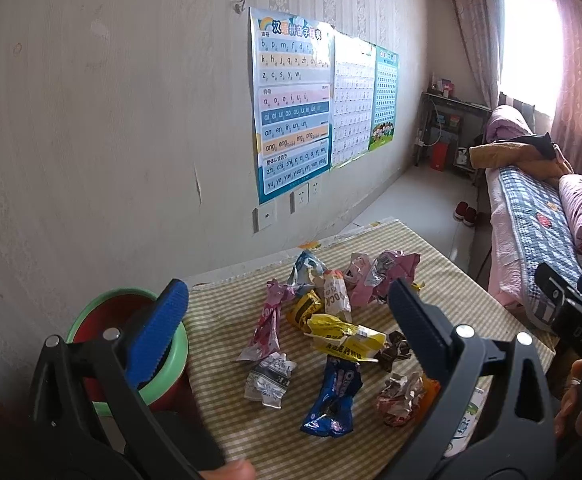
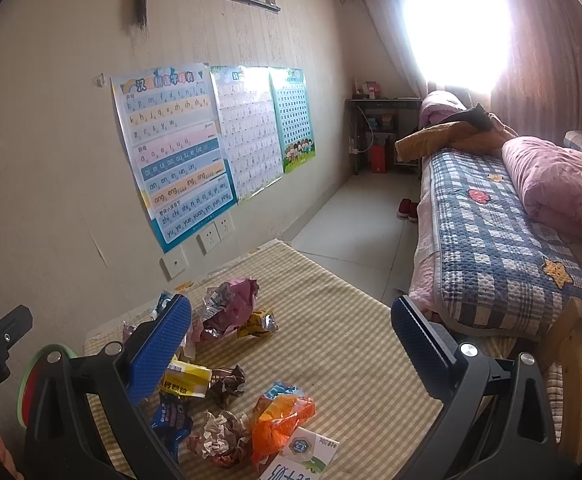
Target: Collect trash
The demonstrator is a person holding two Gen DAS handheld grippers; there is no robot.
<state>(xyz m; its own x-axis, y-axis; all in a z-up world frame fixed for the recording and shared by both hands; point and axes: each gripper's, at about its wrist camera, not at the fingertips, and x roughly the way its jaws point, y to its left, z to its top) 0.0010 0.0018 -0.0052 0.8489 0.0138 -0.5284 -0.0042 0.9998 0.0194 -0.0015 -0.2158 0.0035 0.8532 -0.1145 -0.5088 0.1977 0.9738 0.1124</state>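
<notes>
Several crumpled snack wrappers lie on a table with a yellow checked cloth (image 1: pixel 431 248): a yellow wrapper (image 1: pixel 345 336), a blue Oreo wrapper (image 1: pixel 333 398), a silver wrapper (image 1: pixel 269 378), a pink wrapper (image 1: pixel 267 326) and a crumpled pink one (image 1: pixel 387 276). A red bin with a green rim (image 1: pixel 91 312) stands left of the table. My left gripper (image 1: pixel 287 312) is open and empty above the pile. My right gripper (image 2: pixel 291 332) is open and empty over the cloth (image 2: pixel 351 320), with an orange wrapper (image 2: pixel 279 420) and a white carton (image 2: pixel 303 460) below it.
A wall with alphabet posters (image 1: pixel 295 104) runs along the left. A bed with a blue checked cover (image 2: pixel 491 240) and pink quilts (image 2: pixel 551 184) stands to the right. The floor (image 2: pixel 363 220) lies between, with red shoes (image 2: pixel 409 208) and a dark shelf (image 2: pixel 383 132) beyond.
</notes>
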